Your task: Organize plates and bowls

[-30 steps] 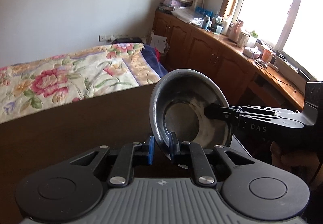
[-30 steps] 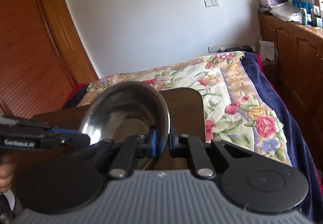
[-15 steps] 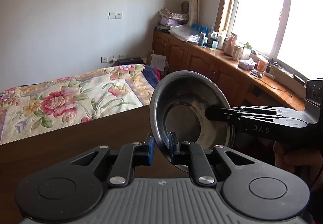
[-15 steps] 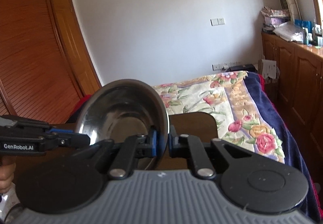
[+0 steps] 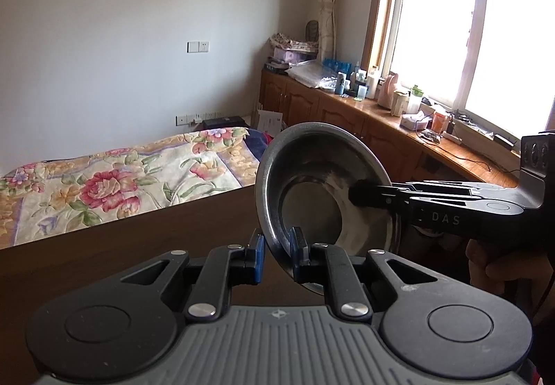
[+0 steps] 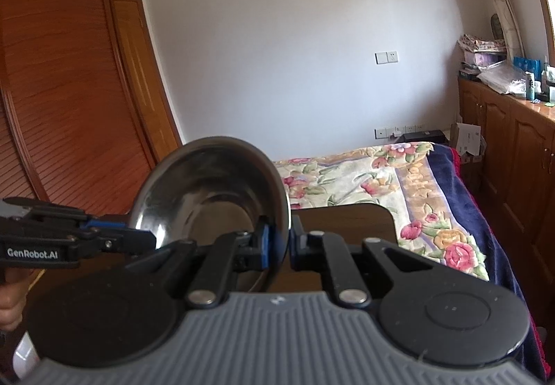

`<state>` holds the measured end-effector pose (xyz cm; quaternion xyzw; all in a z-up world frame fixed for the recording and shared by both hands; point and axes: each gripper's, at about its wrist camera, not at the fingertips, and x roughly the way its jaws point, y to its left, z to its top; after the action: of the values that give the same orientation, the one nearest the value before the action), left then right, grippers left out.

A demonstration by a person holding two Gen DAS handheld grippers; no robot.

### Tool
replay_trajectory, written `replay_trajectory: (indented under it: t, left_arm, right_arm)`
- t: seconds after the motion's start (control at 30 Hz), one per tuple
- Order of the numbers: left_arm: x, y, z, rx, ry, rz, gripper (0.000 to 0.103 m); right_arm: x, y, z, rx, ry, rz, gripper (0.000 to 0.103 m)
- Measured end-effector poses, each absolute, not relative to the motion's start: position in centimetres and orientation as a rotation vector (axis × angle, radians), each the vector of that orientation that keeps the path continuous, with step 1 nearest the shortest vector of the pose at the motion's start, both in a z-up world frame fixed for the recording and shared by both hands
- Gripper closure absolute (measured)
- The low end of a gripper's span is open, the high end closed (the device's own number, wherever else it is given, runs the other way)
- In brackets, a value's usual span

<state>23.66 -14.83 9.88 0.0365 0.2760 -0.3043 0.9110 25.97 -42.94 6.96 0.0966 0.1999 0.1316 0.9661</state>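
Note:
A shiny steel bowl [image 5: 312, 176] is held in the air, tipped on its edge, above a dark wooden table [image 5: 121, 246]. My left gripper [image 5: 277, 254] is shut on its lower rim. My right gripper [image 5: 357, 192] comes in from the right and is shut on the far rim. In the right wrist view the same bowl [image 6: 208, 183] is clamped at its right rim by my right gripper [image 6: 279, 242]. The left gripper [image 6: 145, 241] grips the bowl's left rim there.
A bed with a floral cover [image 5: 104, 183] lies beyond the table. Wooden cabinets [image 5: 347, 114] with bottles and clutter run under the window at right. A tall wooden wardrobe [image 6: 52, 124] stands at left. A white object [image 6: 24, 353] shows at the bottom left corner.
Both grippers have risen together with the bowl held between them; the views now look higher across the room. The grips have not changed.

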Motion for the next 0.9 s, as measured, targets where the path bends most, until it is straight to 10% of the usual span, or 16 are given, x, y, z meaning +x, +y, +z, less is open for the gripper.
replay_trajectory:
  t: [0.9]
  left_arm:
    - [12.5,-10.8,8.5,0.067,0.484,-0.605,0.06]
  right_arm:
    - [17.9,-39.0,7.1,0.166,0.364,0.331,0.09]
